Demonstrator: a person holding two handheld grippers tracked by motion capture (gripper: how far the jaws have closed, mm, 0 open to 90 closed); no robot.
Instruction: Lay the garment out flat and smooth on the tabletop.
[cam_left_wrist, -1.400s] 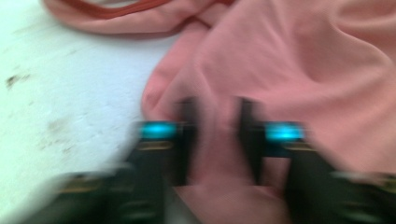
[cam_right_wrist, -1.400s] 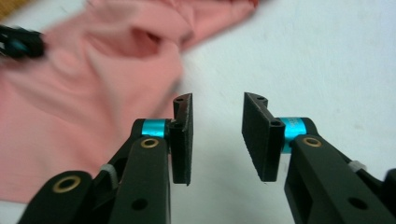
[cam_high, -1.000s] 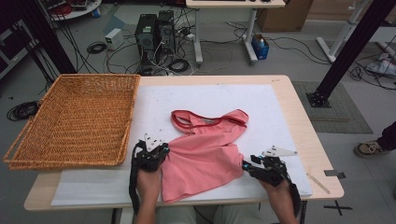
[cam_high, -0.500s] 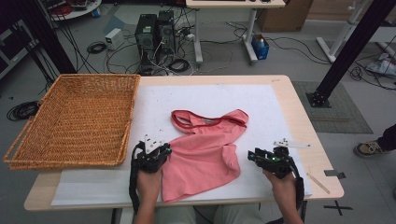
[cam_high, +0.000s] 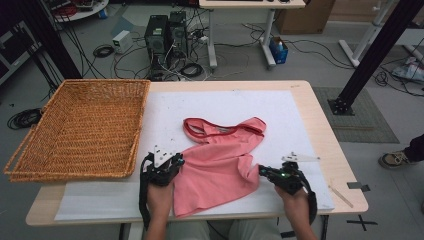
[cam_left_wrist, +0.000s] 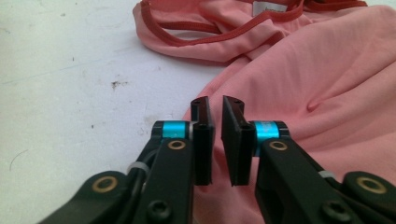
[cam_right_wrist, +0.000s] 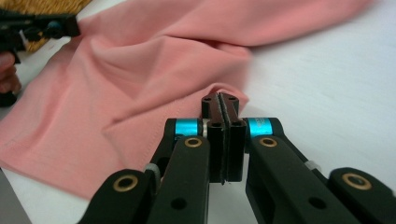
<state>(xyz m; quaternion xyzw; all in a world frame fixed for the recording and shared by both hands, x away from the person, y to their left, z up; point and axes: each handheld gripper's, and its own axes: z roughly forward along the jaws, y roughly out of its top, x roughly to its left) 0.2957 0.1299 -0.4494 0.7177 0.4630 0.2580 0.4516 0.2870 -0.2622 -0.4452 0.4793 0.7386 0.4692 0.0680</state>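
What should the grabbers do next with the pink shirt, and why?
Probably lift the right gripper slightly: its jaws have just closed, seemingly pinching a fold at the edge of the pink shirt, while the left gripper sits nearly shut at the opposite edge.

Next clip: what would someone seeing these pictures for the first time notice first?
A crumpled pink top with a red-trimmed neck lies in the middle of the white mat on the table. At its near edge, the left tool sits at its left side and the right tool at its right; the right tool's jaws have just closed, pinching a fold of the cloth. A big wicker basket sits at the table's left end.
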